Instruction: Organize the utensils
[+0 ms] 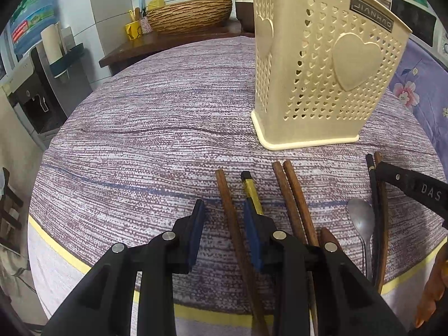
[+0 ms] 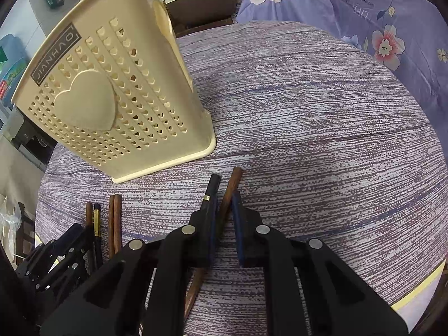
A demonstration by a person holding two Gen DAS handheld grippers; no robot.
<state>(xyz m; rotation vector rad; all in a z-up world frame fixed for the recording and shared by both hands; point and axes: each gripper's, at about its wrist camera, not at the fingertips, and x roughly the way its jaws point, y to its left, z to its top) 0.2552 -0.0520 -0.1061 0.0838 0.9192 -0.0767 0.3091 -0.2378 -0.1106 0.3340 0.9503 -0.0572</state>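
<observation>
A cream perforated utensil holder (image 1: 322, 84) (image 2: 112, 98) stands upright on the striped purple cloth. In front of it lie several chopsticks and a metal spoon (image 1: 361, 218). My left gripper (image 1: 223, 207) is open low over the cloth. One brown chopstick (image 1: 225, 187) lies between its pads, close to the right pad, and a black-and-gold chopstick (image 1: 250, 189) shows just beyond that pad. My right gripper (image 2: 224, 204) is shut on another brown chopstick (image 2: 233, 180), which crosses its narrow gap at a slant. A black chopstick with a gold band (image 2: 210, 190) runs along its left finger.
Two brown chopsticks (image 1: 291, 190) lie side by side between the grippers. The table's yellow-taped edge (image 1: 70, 254) is close in front. A wooden basin (image 1: 190, 14) and a water dispenser (image 1: 33, 89) stand beyond the table, and a floral cloth (image 2: 378, 28) lies to the right.
</observation>
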